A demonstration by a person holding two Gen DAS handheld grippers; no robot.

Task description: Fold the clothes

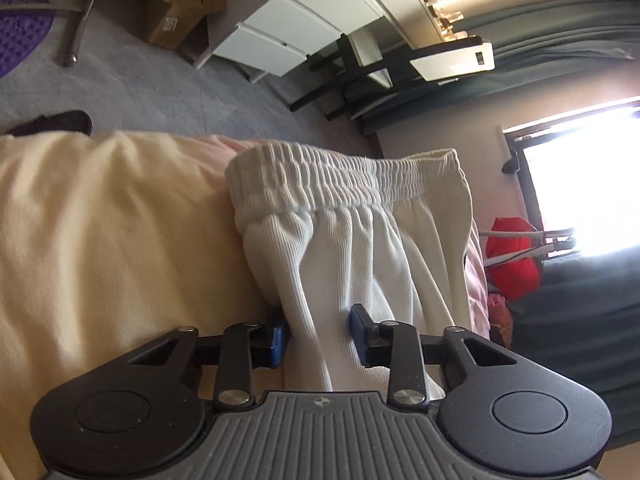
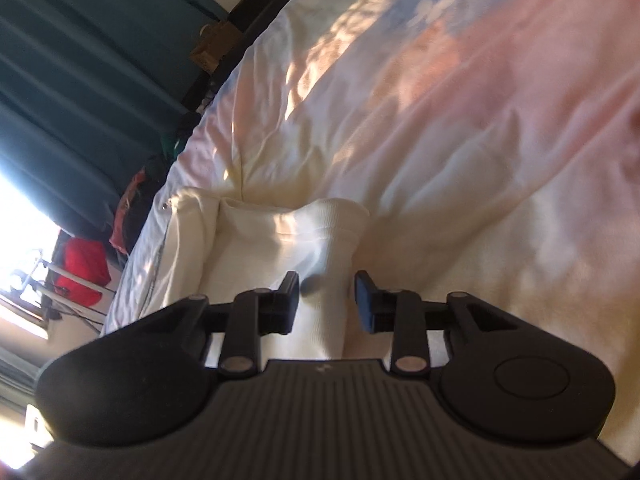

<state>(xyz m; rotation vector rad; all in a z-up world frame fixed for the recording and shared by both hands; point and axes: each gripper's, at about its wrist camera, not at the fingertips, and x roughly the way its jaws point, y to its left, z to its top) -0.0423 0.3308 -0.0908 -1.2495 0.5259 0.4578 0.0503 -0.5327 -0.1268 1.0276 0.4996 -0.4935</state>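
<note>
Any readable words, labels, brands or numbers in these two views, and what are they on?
No text can be read.
Cardboard box: a small white label, too small to read.
Left gripper, around the white shorts: only a small round emblem, no words.
Right gripper: a faint mark, blurred.

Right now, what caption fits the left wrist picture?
Left tongs pinch white ribbed shorts below the elastic waistband, over a cream blanket.

obstacle: white shorts (image 1: 344,240) bunched between left claw (image 1: 320,336) fingers | free: bedspread (image 2: 460,120) beyond right claw (image 2: 327,300)
</note>
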